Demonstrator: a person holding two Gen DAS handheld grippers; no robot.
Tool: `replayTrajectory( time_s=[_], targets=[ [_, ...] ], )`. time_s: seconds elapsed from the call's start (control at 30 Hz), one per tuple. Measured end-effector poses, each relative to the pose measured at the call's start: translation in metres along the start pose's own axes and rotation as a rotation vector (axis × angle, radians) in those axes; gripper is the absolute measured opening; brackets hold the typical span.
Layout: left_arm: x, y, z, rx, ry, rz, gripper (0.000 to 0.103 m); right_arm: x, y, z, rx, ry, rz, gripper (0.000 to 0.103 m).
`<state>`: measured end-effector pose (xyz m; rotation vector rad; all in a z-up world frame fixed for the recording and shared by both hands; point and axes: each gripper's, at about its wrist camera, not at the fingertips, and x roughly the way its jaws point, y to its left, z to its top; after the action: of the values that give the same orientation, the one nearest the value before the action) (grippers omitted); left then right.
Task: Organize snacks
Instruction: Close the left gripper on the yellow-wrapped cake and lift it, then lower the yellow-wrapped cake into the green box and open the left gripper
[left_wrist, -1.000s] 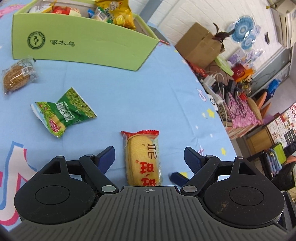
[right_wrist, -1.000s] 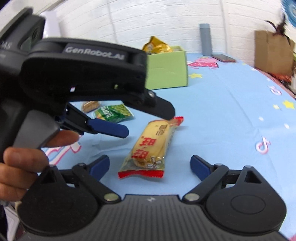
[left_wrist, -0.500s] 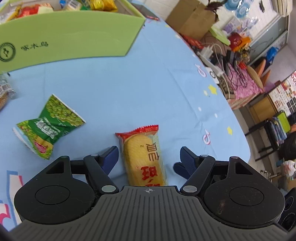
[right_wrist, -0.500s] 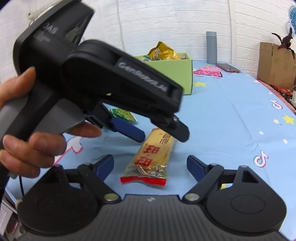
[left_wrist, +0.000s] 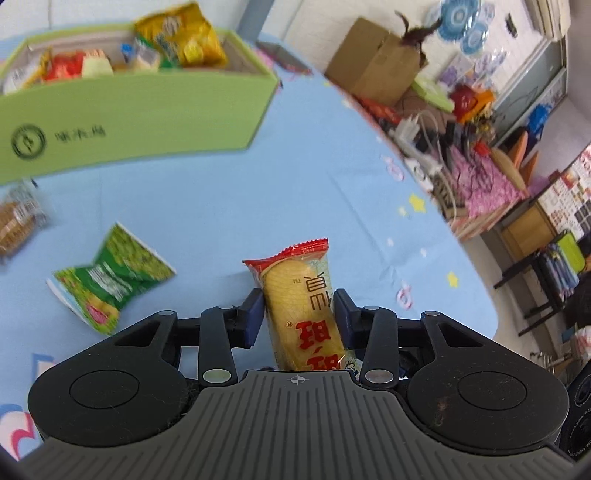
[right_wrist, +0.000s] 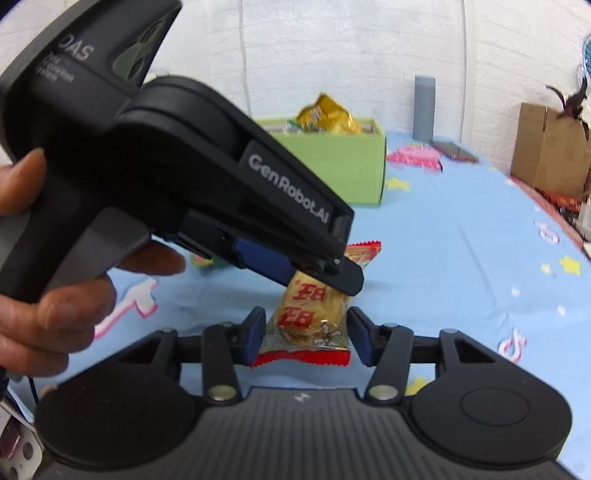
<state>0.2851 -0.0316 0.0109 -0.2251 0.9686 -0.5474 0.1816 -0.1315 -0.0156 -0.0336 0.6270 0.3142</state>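
broadly, a table under a light blue tablecloth with printed stars and cartoon shapes fills both views, and past its far edge the left wrist view shows a cluttered room with a brown cardboard box. on the cloth stands a green box, open at the top and already holding several snack packets, a yellow bag sticking up highest among them; the right wrist view shows the same box well behind the grippers. nearer, in the right wrist view, a hand holds the big black body of the left gripper, which reaches in from the left and down over the yellow rice cracker packet. that packet, clear wrap with red crimped ends and red characters, sits between both pairs of blue pads at once: the left gripper's jaws have just been closing and now press on its two long sides toward one end, while the right gripper has also just been closing and its pads meet the packet's sides at the other end, by the red seam. the packet's far end looks raised off the cloth in the left wrist view. smaller things lie apart to the left: a green pea packet flat on the cloth, and beyond it a blurred brown biscuit packet near the green box.
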Motion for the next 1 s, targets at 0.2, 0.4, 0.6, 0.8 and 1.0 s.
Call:
replayTrajectory(
  time_s=[0.2,0.4,0.6,0.8,1.0],
  targets=[
    [-0.047,0.023,0.043,-0.035,-0.163,0.054,0.024,0.018,0.014,0.055,-0.113,-0.093,0.057,0.058],
    [-0.060,0.066,0.122,-0.071,-0.254,0.144,0.025,0.080,0.025,0.134,-0.171,-0.137,0.144,0.058],
    [-0.021,0.123,0.199,-0.111,-0.230,0.162,0.024,0.178,0.018,0.206,-0.191,-0.098,0.147,0.058],
    [0.032,0.169,0.205,-0.142,-0.158,0.183,0.024,0.259,0.007,0.208,-0.165,0.027,0.198,0.057],
    [0.021,0.163,0.195,-0.116,-0.214,0.161,0.039,0.268,-0.001,0.208,-0.141,0.013,0.206,0.067]
  ],
)
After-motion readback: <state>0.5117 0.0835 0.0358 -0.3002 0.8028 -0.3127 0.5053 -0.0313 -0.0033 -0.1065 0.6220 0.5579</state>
